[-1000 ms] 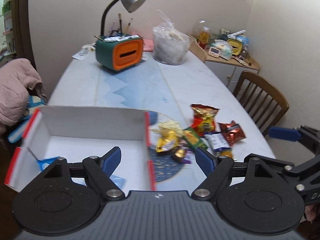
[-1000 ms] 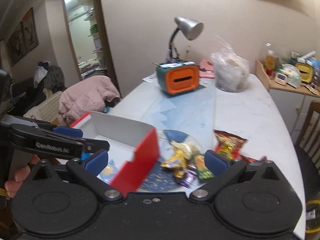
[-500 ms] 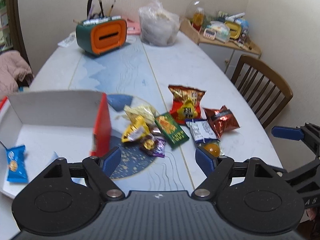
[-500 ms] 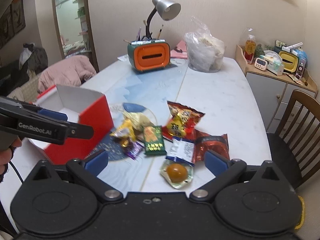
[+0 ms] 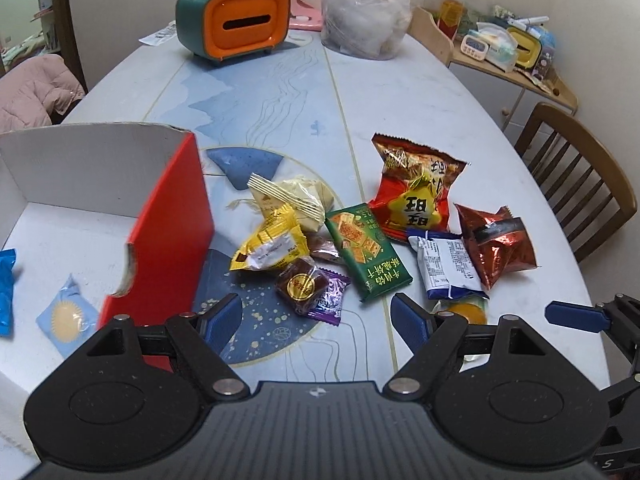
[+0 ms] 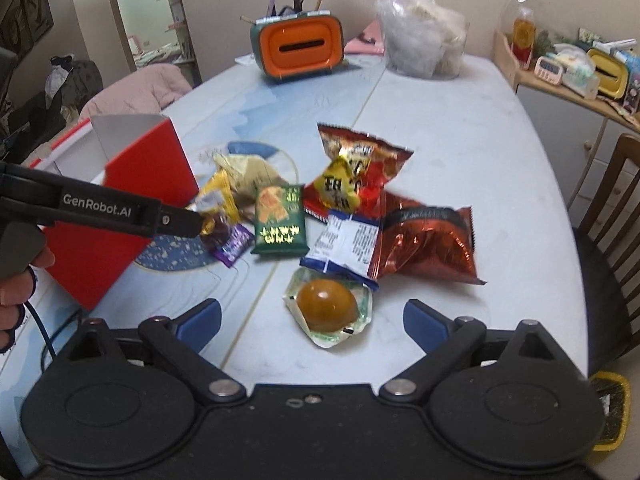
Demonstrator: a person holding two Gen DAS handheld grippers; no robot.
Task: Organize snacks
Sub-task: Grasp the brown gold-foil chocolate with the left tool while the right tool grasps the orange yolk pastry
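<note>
A pile of snacks lies on the table: a red chip bag (image 5: 416,188) (image 6: 360,168), a green cracker pack (image 5: 368,252) (image 6: 280,220), a yellow pack (image 5: 272,244), a brown-and-purple candy (image 5: 312,288), a white-blue pack (image 5: 444,264) (image 6: 348,240), a dark red foil bag (image 5: 496,244) (image 6: 428,240) and a clear-wrapped brown egg (image 6: 328,304). A red-and-white box (image 5: 168,220) (image 6: 120,208) stands to the left with two blue packets (image 5: 66,316) inside. My left gripper (image 5: 316,320) is open, just short of the candy. My right gripper (image 6: 312,320) is open around the egg's near side.
An orange-and-green tissue box (image 5: 236,24) and a clear plastic bag (image 5: 364,20) stand at the table's far end. A wooden chair (image 5: 580,176) stands at the right edge. A side shelf (image 5: 500,48) holds small items. A pink jacket (image 6: 136,92) lies at the left.
Both grippers have come down and forward from above the box toward the snack pile. The snacks now look larger and closer; the egg now sits between my right fingers.
</note>
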